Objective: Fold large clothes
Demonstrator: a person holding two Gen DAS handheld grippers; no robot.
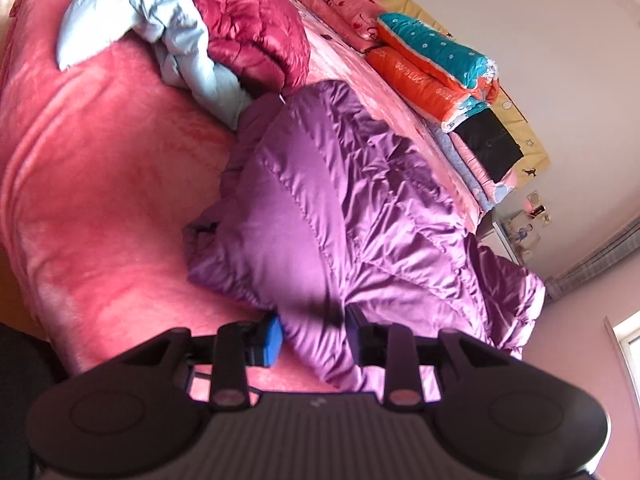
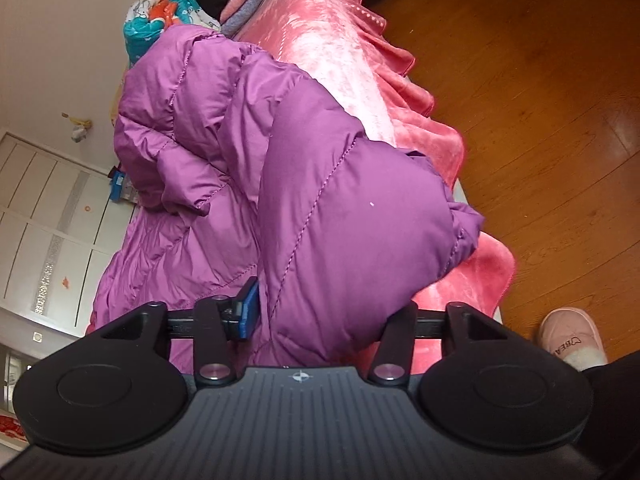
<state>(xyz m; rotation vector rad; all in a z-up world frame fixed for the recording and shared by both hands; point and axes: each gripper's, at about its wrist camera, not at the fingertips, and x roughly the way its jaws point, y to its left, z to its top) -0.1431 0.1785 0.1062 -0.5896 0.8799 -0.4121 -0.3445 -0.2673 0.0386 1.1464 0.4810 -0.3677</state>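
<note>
A purple quilted down jacket (image 1: 320, 200) lies crumpled on the pink plush bedspread (image 1: 100, 200). My left gripper (image 1: 314, 332) is shut on a fold of the jacket's near edge, with cloth pinched between the blue pad (image 1: 274, 338) and the other pad, which is partly covered. In the right wrist view a puffy folded part of the same jacket (image 2: 344, 216) bulges between the widely spread fingers of my right gripper (image 2: 328, 312). Its blue left pad (image 2: 250, 306) stands just clear of the cloth. The right pad is hidden behind the fabric.
A light blue garment (image 1: 160, 28) and a dark red down jacket (image 1: 248, 28) are heaped at the far end of the bed. Folded quilts (image 1: 436, 64) are stacked along the wall. The bed edge drops to a wooden floor (image 2: 540, 100), where a pink slipper (image 2: 572, 336) shows.
</note>
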